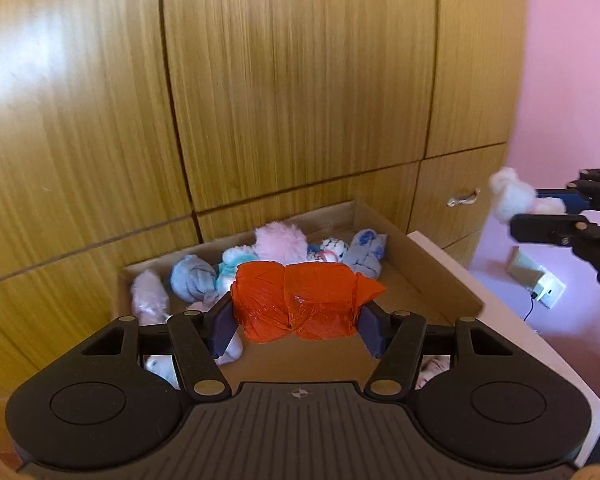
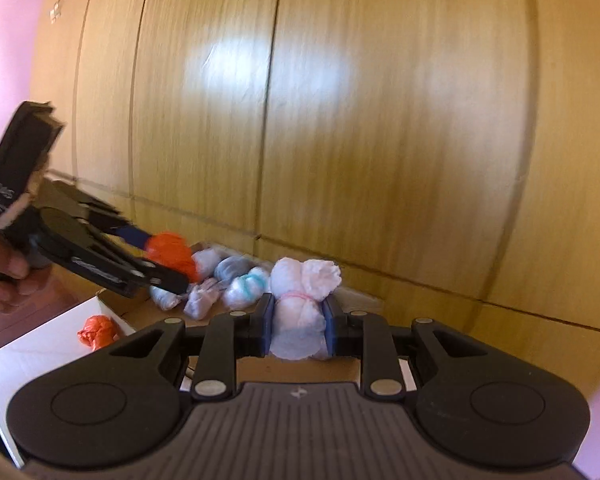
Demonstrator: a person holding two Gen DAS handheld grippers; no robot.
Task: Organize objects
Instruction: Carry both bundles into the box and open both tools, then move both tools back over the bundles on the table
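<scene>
My left gripper (image 1: 296, 326) is shut on an orange plastic-wrapped bundle (image 1: 300, 300), held crosswise between its blue pads above a cardboard box (image 1: 416, 264). The box holds several rolled bundles in pale blue, pink and white (image 1: 280, 242). My right gripper (image 2: 298, 326) is shut on a white bundle (image 2: 300, 304) tied with a pink band. In the right wrist view the left gripper (image 2: 168, 260) shows at the left with the orange bundle (image 2: 172, 254), a hand (image 2: 4, 268) on its grip. In the left wrist view the right gripper (image 1: 540, 210) carries the white bundle (image 1: 512, 194) at the right edge.
Wooden wardrobe doors (image 1: 292, 92) rise right behind the box. A white surface (image 2: 40, 352) beside the box bears a second orange bundle (image 2: 98, 330). A pink wall (image 1: 572, 80) stands to the right, with a socket and a plugged-in cable (image 1: 546, 290) low on it.
</scene>
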